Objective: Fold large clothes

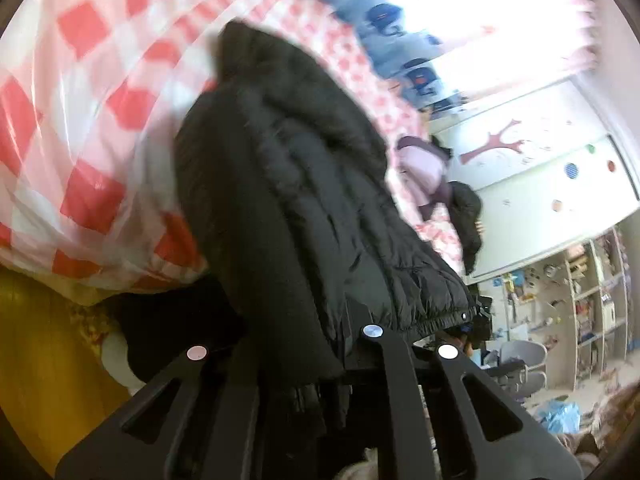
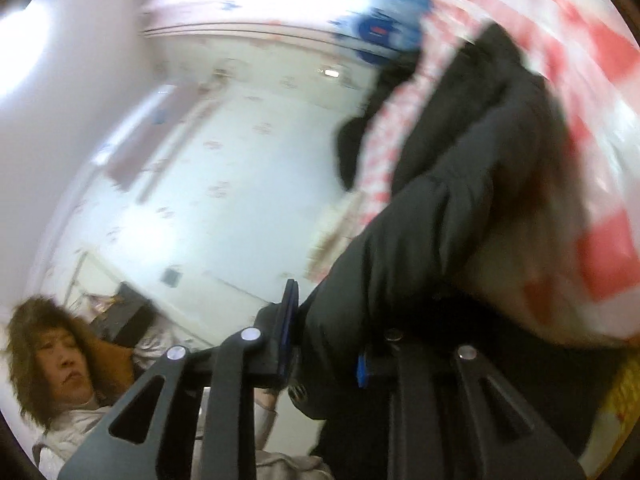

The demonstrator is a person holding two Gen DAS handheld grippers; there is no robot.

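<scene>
Red-and-white checked bedding (image 1: 92, 128) fills the ten o'clock half of the left wrist view and returns at two o'clock in the right wrist view (image 2: 592, 128). Across it lies the black padded jacket (image 1: 296, 200), running from twelve o'clock down to the left gripper (image 1: 320, 364), whose jaws are closed on its dark fabric at six o'clock. Only this view shows a white cupboard (image 1: 540, 184) with a pink tree sticker at three o'clock, cluttered shelves (image 1: 580, 300) at four o'clock, a lilac garment (image 1: 420, 172) near centre-right on the bed, and a yellow cover (image 1: 36, 360) at eight o'clock.

From the right wrist, the jacket (image 2: 440, 208) hangs in blur from one o'clock to six o'clock, and the right gripper (image 2: 328, 352) is clamped on its edge, blue pads (image 2: 362, 370) pressing the cloth. Only here appear a pale patterned wall (image 2: 224, 184) across the centre and a person (image 2: 76, 412) in a light top at eight o'clock. Blue-patterned curtains (image 2: 376, 32) show at twelve o'clock, as in the other view (image 1: 384, 20).
</scene>
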